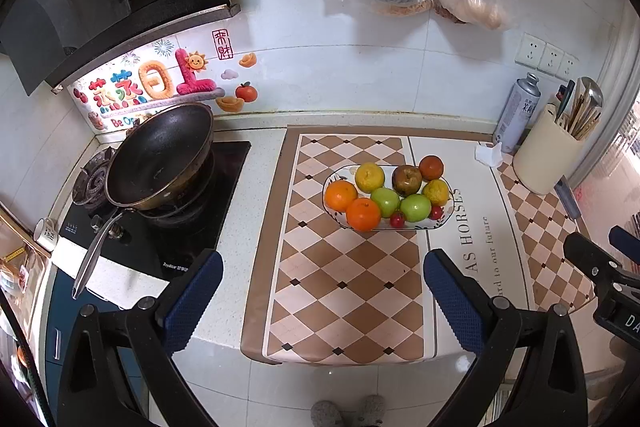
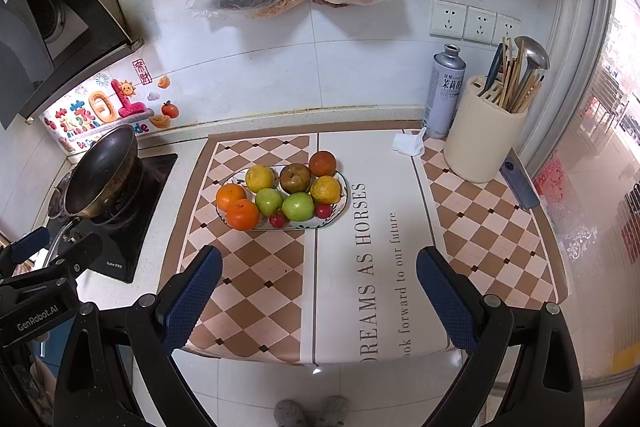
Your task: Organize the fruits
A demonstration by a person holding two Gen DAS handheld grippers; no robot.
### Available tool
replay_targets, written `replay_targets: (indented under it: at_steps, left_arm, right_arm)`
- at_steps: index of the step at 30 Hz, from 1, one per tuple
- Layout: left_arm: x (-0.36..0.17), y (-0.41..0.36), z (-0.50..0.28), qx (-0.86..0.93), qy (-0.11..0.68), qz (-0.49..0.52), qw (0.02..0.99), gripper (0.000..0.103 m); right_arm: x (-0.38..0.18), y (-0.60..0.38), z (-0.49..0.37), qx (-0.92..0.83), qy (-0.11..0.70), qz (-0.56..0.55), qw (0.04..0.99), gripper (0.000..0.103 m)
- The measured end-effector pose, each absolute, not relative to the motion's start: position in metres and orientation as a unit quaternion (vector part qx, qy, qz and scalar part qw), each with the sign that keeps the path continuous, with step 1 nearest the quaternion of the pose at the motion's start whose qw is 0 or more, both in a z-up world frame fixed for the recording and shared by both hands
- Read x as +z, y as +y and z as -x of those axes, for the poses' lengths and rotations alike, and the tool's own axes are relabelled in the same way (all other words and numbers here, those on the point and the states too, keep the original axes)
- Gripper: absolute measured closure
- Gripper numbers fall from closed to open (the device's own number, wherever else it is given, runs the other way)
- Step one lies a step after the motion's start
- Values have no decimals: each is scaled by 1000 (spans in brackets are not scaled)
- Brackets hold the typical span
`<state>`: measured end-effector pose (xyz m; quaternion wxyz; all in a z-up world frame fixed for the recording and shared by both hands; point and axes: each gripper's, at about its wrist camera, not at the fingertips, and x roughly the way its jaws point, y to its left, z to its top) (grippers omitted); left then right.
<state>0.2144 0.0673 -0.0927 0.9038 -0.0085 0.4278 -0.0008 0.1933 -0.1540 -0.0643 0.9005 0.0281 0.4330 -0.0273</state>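
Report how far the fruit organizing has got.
Done: nothing visibly; the fruits all sit mixed on the oval plate, one reddish fruit at its far rim. In hand: nothing; the left hand-held gripper and right hand-held gripper are open. Left: all sorting.

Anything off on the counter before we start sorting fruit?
Mostly tidy. One dark red-orange fruit sits at the back rim of the plate, apparently off it, unlike the rest. A crumpled tissue lies loose on the mat. Both grippers open, empty.
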Motion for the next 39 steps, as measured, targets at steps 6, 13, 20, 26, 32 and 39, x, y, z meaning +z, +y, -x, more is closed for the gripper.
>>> replay_targets:
  at_steps: [6, 13, 20, 26, 32, 39]
  left_arm:
    - [-91, 65, -213, -7, 427, 5, 904, 0]
    - [-89, 63, -211, -11, 426, 6, 905, 0]
    - [-89, 62, -210, -12, 426, 7, 905, 0]
    - [-89, 63, -210, -12, 426, 7, 905, 0]
    - [-88, 60, -208, -15, 425, 7, 905, 0]
    - [-87, 57, -206, -16, 426, 7, 905, 0]
  right_arm:
    - [-60, -154, -190, -26, 430, -29, 902, 3]
    - [-62, -153, -190, -25, 431, -29, 901, 3]
    - [-63, -153, -186, -22, 430, -29, 902, 3]
    - [-61, -152, -181, -21, 426, -25, 904, 3]
    - [-59, -152, -180, -22, 425, -23, 905, 3]
    - [-59, -153, -179, -20, 427, -25, 904, 3]
